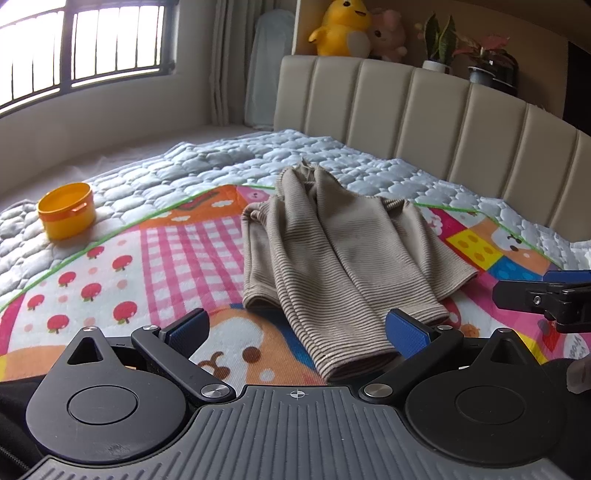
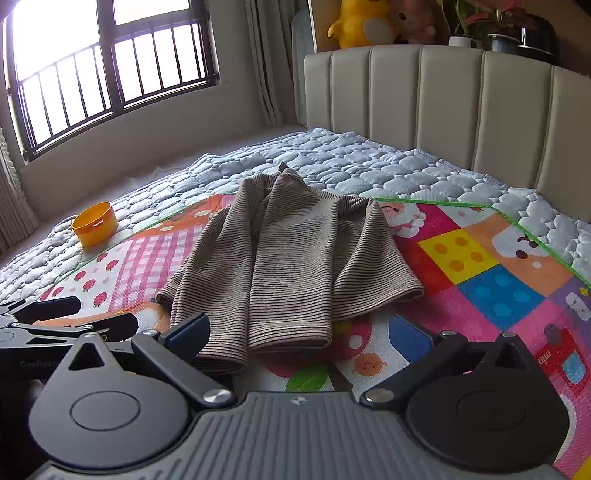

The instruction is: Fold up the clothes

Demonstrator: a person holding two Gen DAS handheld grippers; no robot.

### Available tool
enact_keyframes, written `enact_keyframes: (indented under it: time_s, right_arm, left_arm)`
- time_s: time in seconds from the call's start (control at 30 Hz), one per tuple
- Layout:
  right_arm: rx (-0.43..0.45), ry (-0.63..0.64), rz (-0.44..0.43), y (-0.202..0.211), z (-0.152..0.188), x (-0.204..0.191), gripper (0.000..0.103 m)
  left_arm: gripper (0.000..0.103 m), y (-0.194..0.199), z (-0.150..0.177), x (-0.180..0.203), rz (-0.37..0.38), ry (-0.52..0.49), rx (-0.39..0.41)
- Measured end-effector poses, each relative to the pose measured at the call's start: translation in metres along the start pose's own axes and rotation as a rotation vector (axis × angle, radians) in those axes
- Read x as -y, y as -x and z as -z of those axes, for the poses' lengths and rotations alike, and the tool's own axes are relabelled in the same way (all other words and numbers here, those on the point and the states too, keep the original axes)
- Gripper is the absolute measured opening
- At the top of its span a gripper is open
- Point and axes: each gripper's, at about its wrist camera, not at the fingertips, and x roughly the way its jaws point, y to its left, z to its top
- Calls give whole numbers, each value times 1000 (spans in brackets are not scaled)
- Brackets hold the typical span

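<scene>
A brown striped garment (image 1: 332, 254) lies loosely bunched on a colourful cartoon play mat (image 1: 177, 258) on the bed; it also shows in the right wrist view (image 2: 288, 258). My left gripper (image 1: 295, 332) is open, its blue-padded fingers (image 1: 188, 328) wide apart, with the garment's near hem between them. My right gripper (image 2: 299, 336) is open just in front of the garment's near hem, not holding it. The right gripper's tip shows at the right edge of the left wrist view (image 1: 546, 295). The left gripper shows at the left edge of the right wrist view (image 2: 55, 317).
An orange round container (image 1: 66, 210) stands on the quilted grey bedspread (image 1: 221, 162) at the left. A beige padded headboard (image 1: 443, 122) runs behind, with plush toys (image 1: 343, 26) and potted plants (image 1: 480, 59) on the shelf above. A barred window (image 1: 74, 48) is at the far left.
</scene>
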Motion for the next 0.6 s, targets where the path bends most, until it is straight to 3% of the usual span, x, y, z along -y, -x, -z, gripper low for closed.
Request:
enact_keyframes:
  time_s: [0.6]
  right_arm:
    - [10,-21,-3,2,0,3,103]
  left_arm:
    - [103,1,-1,-1,-5,6,-2]
